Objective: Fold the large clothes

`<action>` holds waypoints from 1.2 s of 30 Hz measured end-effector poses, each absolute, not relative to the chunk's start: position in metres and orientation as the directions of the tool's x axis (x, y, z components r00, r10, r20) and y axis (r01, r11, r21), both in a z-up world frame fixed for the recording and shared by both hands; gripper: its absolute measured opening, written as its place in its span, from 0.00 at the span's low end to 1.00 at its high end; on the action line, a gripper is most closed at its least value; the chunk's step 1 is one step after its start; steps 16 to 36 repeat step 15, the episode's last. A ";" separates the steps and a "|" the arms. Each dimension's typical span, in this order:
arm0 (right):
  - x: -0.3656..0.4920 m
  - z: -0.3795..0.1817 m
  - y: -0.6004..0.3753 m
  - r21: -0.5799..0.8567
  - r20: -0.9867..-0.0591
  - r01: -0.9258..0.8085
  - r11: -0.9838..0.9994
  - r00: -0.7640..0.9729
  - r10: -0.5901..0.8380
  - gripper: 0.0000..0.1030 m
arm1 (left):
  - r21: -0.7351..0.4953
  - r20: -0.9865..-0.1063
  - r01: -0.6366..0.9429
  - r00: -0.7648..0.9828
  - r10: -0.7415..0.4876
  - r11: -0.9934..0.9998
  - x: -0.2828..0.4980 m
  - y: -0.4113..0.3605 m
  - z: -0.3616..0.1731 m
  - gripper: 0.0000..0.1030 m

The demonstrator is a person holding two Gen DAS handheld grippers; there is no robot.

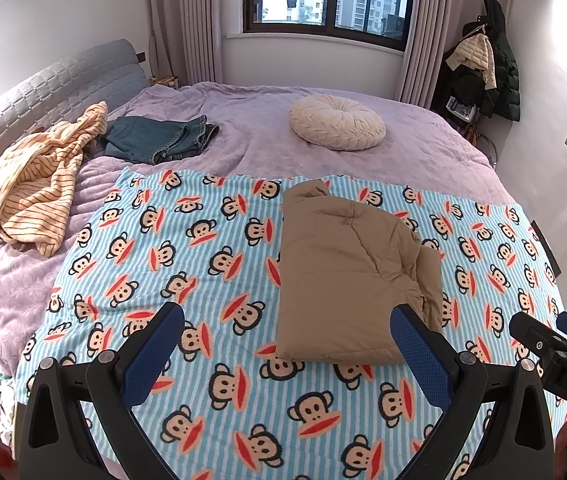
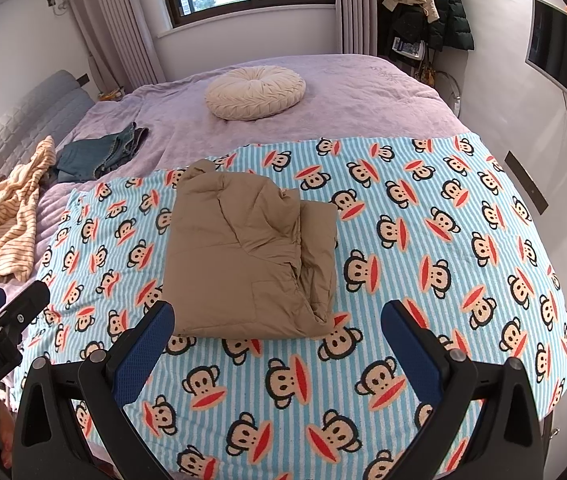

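A tan padded jacket (image 1: 351, 276) lies folded into a thick rectangle on the blue striped monkey-print blanket (image 1: 203, 264); it also shows in the right wrist view (image 2: 251, 256). My left gripper (image 1: 287, 322) is open and empty, just in front of the jacket's near edge. My right gripper (image 2: 277, 318) is open and empty, also in front of that near edge. The right gripper shows at the right edge of the left wrist view (image 1: 555, 340). The left gripper shows at the left edge of the right wrist view (image 2: 3, 320).
A crumpled striped yellow garment (image 1: 39, 184) and folded jeans (image 1: 159, 138) lie at the bed's left by the grey headboard (image 1: 51, 80). A round cream cushion (image 1: 337, 122) sits on the purple bedspread (image 1: 423, 148). Coats hang in the far right corner (image 1: 483, 64).
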State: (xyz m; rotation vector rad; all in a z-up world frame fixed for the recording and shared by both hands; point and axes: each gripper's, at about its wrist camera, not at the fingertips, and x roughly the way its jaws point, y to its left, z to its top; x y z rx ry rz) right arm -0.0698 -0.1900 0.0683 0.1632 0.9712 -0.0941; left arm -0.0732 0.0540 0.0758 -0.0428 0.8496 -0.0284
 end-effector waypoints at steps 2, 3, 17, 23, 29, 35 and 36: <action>-0.070 0.068 -0.190 0.095 -0.827 0.153 0.984 0.562 -0.007 1.00 | -0.048 -0.750 0.010 0.660 -0.043 0.999 -0.072 0.054 0.076 1.00; -0.070 0.068 -0.190 0.096 -0.827 0.153 0.984 0.562 -0.007 1.00 | -0.049 -0.750 0.010 0.660 -0.044 0.999 -0.072 0.055 0.076 1.00; -0.070 0.068 -0.192 0.097 -0.827 0.152 0.984 0.562 -0.005 1.00 | -0.062 -0.744 0.018 0.666 -0.058 0.998 -0.079 0.043 0.081 1.00; -0.070 0.068 -0.192 0.097 -0.827 0.152 0.984 0.562 -0.005 1.00 | -0.062 -0.744 0.018 0.666 -0.058 0.998 -0.079 0.043 0.081 1.00; -0.070 0.068 -0.192 0.097 -0.827 0.152 0.984 0.562 -0.005 1.00 | -0.062 -0.744 0.018 0.666 -0.058 0.998 -0.079 0.043 0.081 1.00; -0.070 0.068 -0.192 0.097 -0.827 0.152 0.984 0.562 -0.005 1.00 | -0.062 -0.744 0.018 0.666 -0.058 0.998 -0.079 0.043 0.081 1.00; -0.070 0.068 -0.192 0.097 -0.827 0.152 0.984 0.562 -0.005 1.00 | -0.062 -0.744 0.018 0.666 -0.058 0.998 -0.079 0.043 0.081 1.00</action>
